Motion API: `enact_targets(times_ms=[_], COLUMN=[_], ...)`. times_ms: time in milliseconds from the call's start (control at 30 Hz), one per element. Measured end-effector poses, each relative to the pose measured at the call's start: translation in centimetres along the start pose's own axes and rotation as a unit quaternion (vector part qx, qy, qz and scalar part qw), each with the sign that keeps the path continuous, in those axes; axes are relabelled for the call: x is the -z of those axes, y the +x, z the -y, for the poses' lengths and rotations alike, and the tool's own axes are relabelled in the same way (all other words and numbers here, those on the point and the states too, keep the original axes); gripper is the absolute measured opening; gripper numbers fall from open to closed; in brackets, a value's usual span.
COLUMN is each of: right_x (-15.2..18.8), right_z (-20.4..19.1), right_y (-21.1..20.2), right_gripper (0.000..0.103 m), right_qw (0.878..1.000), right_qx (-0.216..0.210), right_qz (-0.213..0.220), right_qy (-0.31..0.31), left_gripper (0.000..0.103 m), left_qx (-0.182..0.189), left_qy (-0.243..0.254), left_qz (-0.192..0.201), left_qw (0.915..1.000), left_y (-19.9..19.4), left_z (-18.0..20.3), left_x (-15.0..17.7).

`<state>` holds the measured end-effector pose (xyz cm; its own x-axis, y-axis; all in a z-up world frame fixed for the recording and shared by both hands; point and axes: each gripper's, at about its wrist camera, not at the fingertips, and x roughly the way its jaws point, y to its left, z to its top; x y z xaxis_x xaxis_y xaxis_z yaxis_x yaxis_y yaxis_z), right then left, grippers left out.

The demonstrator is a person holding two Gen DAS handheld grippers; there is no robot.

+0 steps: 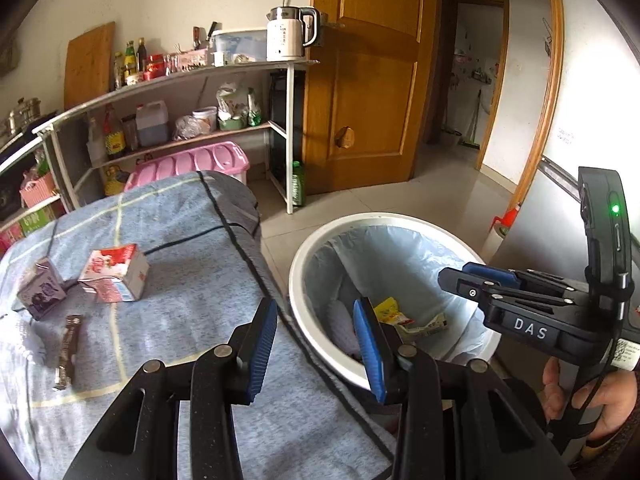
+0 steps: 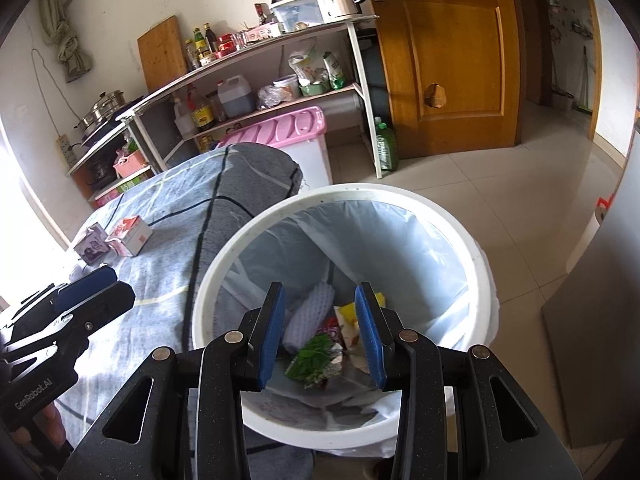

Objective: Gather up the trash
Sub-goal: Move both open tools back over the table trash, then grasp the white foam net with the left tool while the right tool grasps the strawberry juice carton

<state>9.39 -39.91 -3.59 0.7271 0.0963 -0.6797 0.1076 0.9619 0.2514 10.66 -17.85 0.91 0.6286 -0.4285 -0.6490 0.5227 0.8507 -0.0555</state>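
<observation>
Home kitchen, kettle [image 1: 285, 34], sauce bottles [image 2: 199, 46], steamer pot [image 2: 105, 110]

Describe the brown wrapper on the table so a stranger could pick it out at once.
Start at the table under the grey-blue checked cloth, left of the white trash bin. Two small cartons stand there, a purple carton and a pink-and-white carton. The brown wrapper lies nearer the camera than both: the only long, thin, flat strip, not a box.

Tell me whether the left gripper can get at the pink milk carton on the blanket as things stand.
Probably yes. The left gripper is open and holds nothing, and the pink milk carton lies on the blue blanket ahead to its left with only bare cloth between. The purple carton beside it leaves its near side free.
</observation>
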Motion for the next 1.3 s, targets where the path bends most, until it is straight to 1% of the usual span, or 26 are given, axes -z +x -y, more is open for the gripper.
enact_targets(times_ms=[100, 233, 433, 633, 767, 833, 867, 1033, 1167, 1300], right_x=[-0.1, -0.2, -0.2, 0.3, 0.4, 0.5, 0.5, 0.9, 1.1, 1.2], right_z=[-1.0, -2.2, -4.6, -7.8, -10.0, -11.2, -11.9, -14.9, -17.1, -19.1], right_y=[-0.2, -0.2, 0.4, 1.6, 2.4, 2.8, 3.0, 4.0, 4.8, 5.5], right_gripper=[0.037, 0.037, 0.037, 0.037, 0.037, 0.037, 0.037, 0.037, 0.037, 0.038], right_qw=[1.000, 1.000, 0.999, 0.997, 0.996, 0.995, 0.994, 0.991, 0.988, 0.984], right_qx=[-0.006, -0.018, -0.034, -0.052, -0.068, -0.077, -0.081, -0.098, -0.110, -0.120], right_qz=[0.006, 0.009, 0.007, -0.005, -0.011, -0.015, -0.016, -0.024, -0.033, -0.040], right_qy=[-0.005, -0.010, -0.024, -0.048, -0.059, -0.066, -0.071, -0.092, -0.107, -0.123], left_gripper=[0.040, 0.040, 0.040, 0.040, 0.041, 0.049, 0.050, 0.050, 0.050, 0.050], left_qx=[-0.001, -0.012, -0.049, -0.074, -0.103, -0.118, -0.123, -0.162, -0.180, -0.180], left_qy=[-0.009, -0.021, -0.027, -0.067, -0.093, -0.111, -0.120, -0.150, -0.169, -0.191], left_qz=[0.003, 0.008, 0.015, 0.014, 0.013, 0.013, 0.014, 0.015, 0.015, 0.013], left_qw=[0.9999, 0.9997, 0.9983, 0.9949, 0.9903, 0.9867, 0.9850, 0.9752, 0.9688, 0.9648], left_y=[-0.6, -1.4, -2.7, -3.8, -4.9, -5.6, -5.9, -7.6, -8.6, -8.9], left_z=[-1.0, -2.4, -4.7, -8.6, -11.8, -13.6, -14.5, -18.7, -21.5, -23.9], left_x=[0.2, 0.5, 1.5, 2.7, 3.8, 4.4, 4.6, 5.9, 6.8, 7.5])
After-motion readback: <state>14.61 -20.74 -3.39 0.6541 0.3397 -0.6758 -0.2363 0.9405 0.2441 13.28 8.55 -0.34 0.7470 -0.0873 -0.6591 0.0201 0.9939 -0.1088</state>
